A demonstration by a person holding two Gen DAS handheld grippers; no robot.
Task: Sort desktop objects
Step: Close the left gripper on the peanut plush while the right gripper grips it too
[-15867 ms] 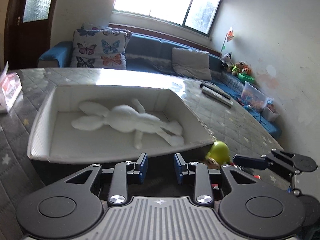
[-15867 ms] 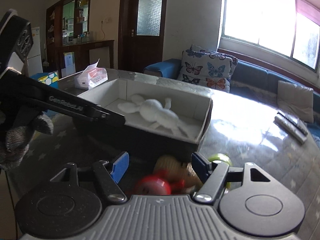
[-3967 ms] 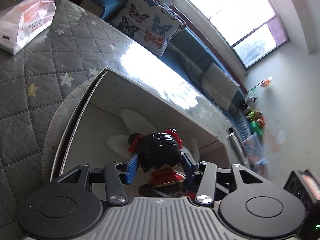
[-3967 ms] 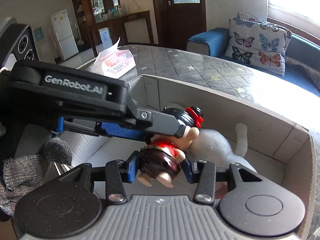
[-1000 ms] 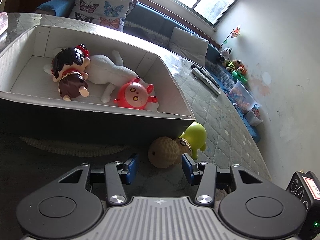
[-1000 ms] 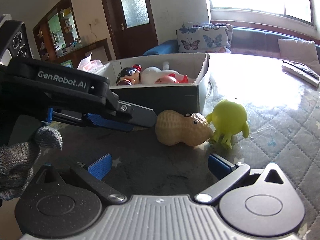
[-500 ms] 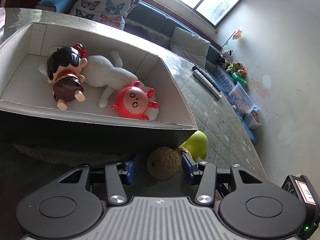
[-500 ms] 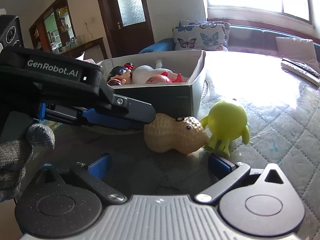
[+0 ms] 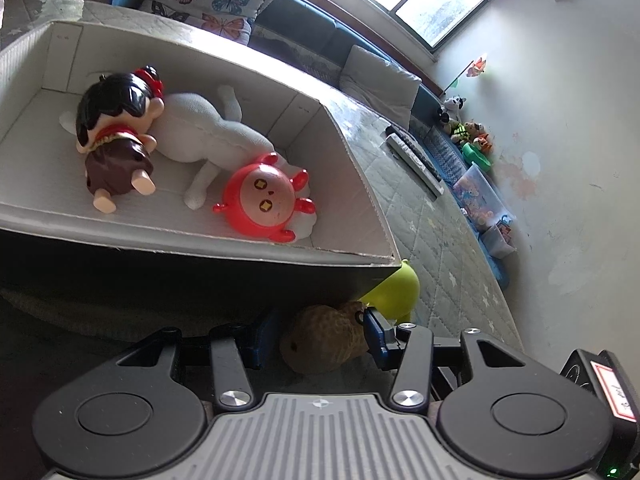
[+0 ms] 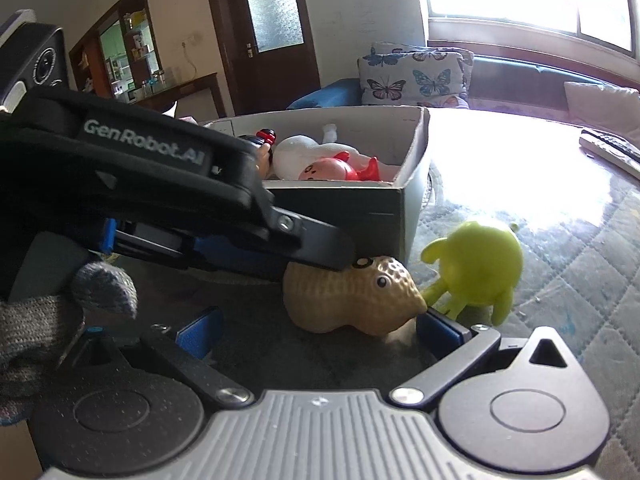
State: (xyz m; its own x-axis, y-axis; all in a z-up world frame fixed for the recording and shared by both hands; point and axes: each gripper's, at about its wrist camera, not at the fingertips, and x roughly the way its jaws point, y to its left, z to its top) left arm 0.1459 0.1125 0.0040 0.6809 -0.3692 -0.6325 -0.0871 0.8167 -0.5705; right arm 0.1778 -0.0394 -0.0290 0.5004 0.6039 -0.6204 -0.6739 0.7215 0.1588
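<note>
A tan peanut toy (image 9: 326,338) lies on the table in front of the cardboard box (image 9: 200,246). My left gripper (image 9: 318,338) is open with its jaws on either side of the peanut, which also shows in the right wrist view (image 10: 352,300). A green one-eyed monster toy (image 10: 478,268) stands just right of the peanut. My right gripper (image 10: 316,330) is open and empty, low in front of the peanut. In the box lie a black-haired doll (image 9: 114,136), a white plush rabbit (image 9: 200,136) and a red round toy (image 9: 262,198).
Two remote controls (image 9: 414,158) lie on the quilted table cover beyond the box. A sofa with a butterfly cushion (image 10: 416,76) runs behind the table. A tissue pack sits far left, mostly hidden behind the left gripper.
My left gripper has moved forward and lower, so the peanut now sits between its jaws. My right gripper has come closer to the peanut and the green monster.
</note>
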